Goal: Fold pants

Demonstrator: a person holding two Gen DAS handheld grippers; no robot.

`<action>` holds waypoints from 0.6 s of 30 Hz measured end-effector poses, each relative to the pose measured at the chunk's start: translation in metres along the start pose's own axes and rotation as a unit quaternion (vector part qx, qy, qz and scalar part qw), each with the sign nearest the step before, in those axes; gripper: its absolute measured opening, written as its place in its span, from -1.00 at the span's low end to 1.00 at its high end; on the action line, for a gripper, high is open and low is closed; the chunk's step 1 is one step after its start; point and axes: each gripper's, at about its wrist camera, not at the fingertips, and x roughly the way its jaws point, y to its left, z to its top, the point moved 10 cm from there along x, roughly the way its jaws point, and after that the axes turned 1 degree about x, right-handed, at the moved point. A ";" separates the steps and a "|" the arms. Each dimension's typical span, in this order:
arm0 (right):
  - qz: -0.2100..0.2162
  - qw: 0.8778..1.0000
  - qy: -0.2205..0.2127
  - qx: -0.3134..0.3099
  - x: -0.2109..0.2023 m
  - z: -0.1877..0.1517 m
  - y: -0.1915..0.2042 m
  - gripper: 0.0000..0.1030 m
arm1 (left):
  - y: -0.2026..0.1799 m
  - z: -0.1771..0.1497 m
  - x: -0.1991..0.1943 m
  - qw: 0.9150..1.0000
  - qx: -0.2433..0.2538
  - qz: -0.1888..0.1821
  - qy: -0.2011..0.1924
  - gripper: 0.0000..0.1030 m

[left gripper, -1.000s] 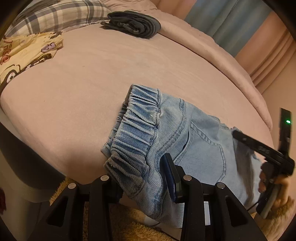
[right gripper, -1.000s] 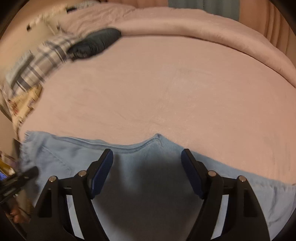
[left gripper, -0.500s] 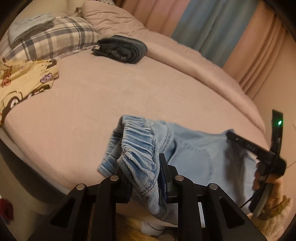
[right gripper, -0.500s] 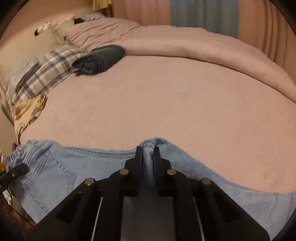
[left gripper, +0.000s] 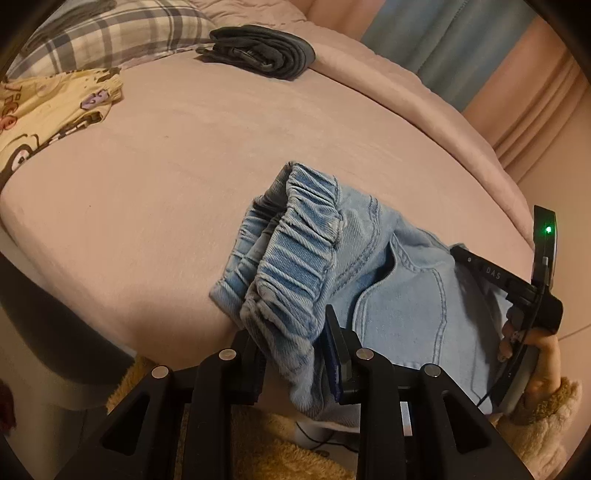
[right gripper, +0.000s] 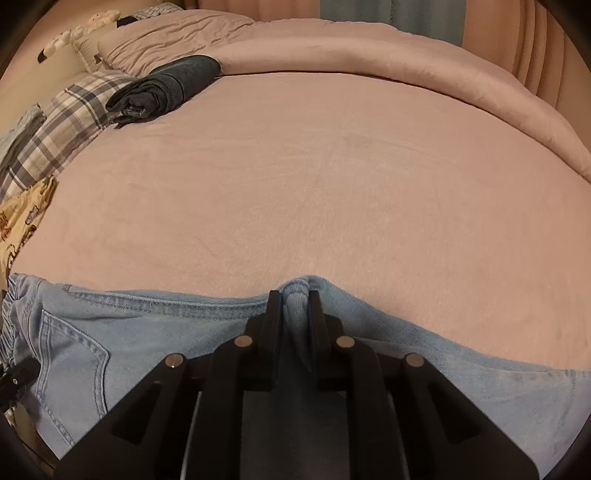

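Observation:
Light blue denim pants (left gripper: 399, 295) lie along the near edge of the pink bed, elastic waistband to the left. My left gripper (left gripper: 295, 354) is shut on the bunched waistband (left gripper: 295, 258), which hangs between its fingers. My right gripper (right gripper: 295, 306) is shut on a pinched fold of the pants' far edge (right gripper: 295, 295) near the crotch seam. The pants spread left and right of it in the right wrist view (right gripper: 147, 332). The right gripper and the hand holding it also show in the left wrist view (left gripper: 532, 295).
The pink bed sheet (right gripper: 314, 166) stretches far ahead. A folded dark grey garment (left gripper: 258, 48) lies at the back beside a plaid pillow (left gripper: 110, 33). A yellow cartoon-print cloth (left gripper: 48, 107) lies at the left. A pink duvet (right gripper: 369, 51) lines the far side. Tan shaggy rug (left gripper: 266, 450) lies below.
Both grippers have closed on the pants: left on the waistband, right on the far edge fold. The waistband has since been drawn up and bunched.

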 end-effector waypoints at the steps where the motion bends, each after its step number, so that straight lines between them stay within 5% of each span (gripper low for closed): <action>1: 0.003 1.000 0.000 0.003 0.000 0.000 -0.001 -0.76 | -0.001 -0.001 -0.001 1.000 0.004 0.006 -0.001 -0.43; 8: -0.003 1.000 0.000 0.003 0.002 0.000 0.001 -0.76 | -0.008 0.000 -0.024 1.000 0.012 0.027 -0.004 -0.43; 18: -0.009 1.000 -0.008 0.009 0.002 -0.001 0.001 -0.75 | -0.029 0.042 -0.067 0.995 0.051 0.051 -0.073 -0.43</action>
